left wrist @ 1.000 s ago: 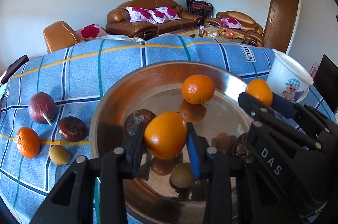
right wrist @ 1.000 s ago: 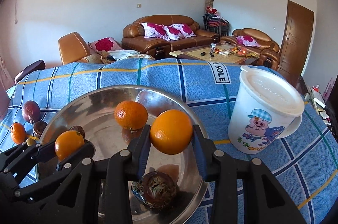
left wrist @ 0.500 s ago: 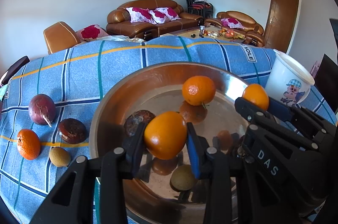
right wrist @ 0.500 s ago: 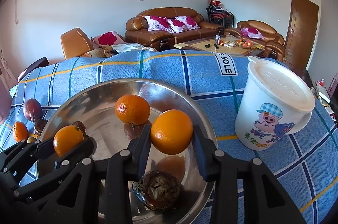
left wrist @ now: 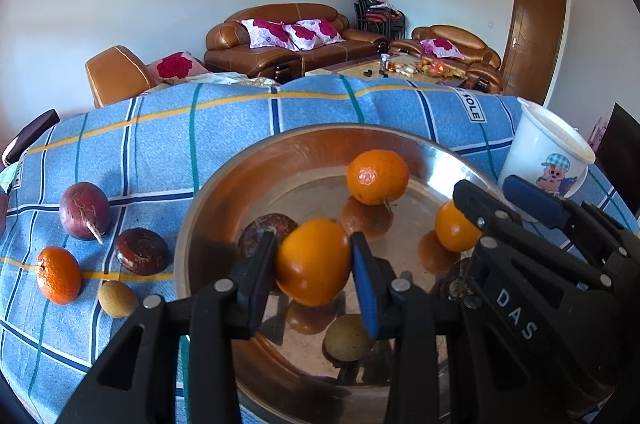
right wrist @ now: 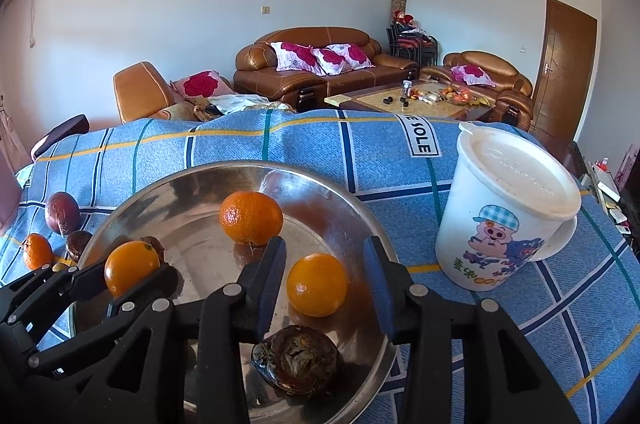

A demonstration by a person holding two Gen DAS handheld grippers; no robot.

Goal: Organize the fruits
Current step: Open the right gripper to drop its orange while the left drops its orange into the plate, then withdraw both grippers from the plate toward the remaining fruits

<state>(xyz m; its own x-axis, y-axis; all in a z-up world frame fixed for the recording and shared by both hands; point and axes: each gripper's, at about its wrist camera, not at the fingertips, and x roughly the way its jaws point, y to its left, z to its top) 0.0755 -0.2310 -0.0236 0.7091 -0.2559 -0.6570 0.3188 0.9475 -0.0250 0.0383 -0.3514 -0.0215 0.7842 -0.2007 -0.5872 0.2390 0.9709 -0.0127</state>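
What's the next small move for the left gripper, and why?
Probably lower a little and open. The left gripper holds an orange over the metal bowl, while the right gripper is open, its orange already resting in the bowl.

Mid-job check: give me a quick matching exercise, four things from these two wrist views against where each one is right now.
Things:
1. orange in the left gripper
2. orange under the right gripper
3. white lidded cup
4. purple round fruit

Places:
A. on the blue checked cloth, left of the metal bowl
B. clamped between two fingers, above the bowl
C. on the cloth, right of the bowl
D. lying loose in the bowl, between open fingers

Pairs: 1-B, 2-D, 3-C, 4-A
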